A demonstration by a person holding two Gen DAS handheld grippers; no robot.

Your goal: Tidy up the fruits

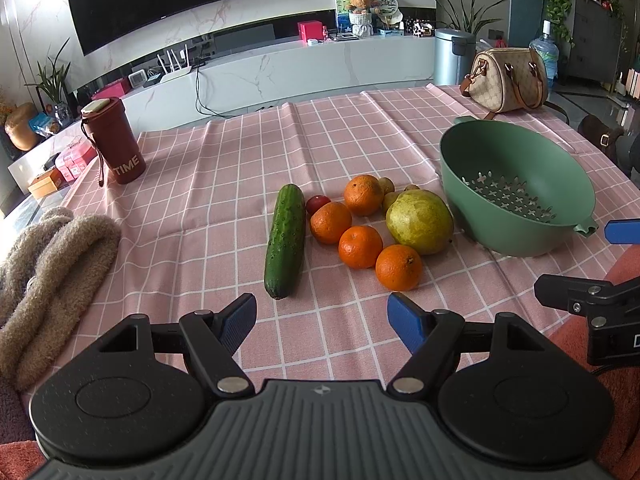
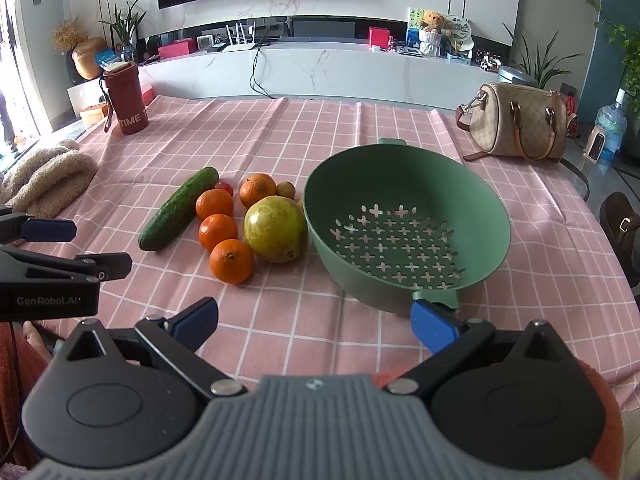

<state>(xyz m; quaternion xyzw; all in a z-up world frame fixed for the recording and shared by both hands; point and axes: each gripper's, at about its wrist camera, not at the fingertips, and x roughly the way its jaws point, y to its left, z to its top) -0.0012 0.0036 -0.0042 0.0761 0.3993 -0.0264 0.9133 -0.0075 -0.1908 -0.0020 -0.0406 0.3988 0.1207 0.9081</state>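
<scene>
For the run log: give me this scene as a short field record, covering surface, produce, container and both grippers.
surface: pink checked tablecloth
container: green colander, empty, right of the produce
oranges: four, clustered; nearest orange
large fruit: yellow-green pear-like fruit, beside the colander
cucumber: cucumber, at the left edge of the pile
small items: red tomato; a few small brownish fruits at the back
left gripper: left gripper, fingers apart, holding nothing
right gripper: right gripper, fingers apart, holding nothing
</scene>
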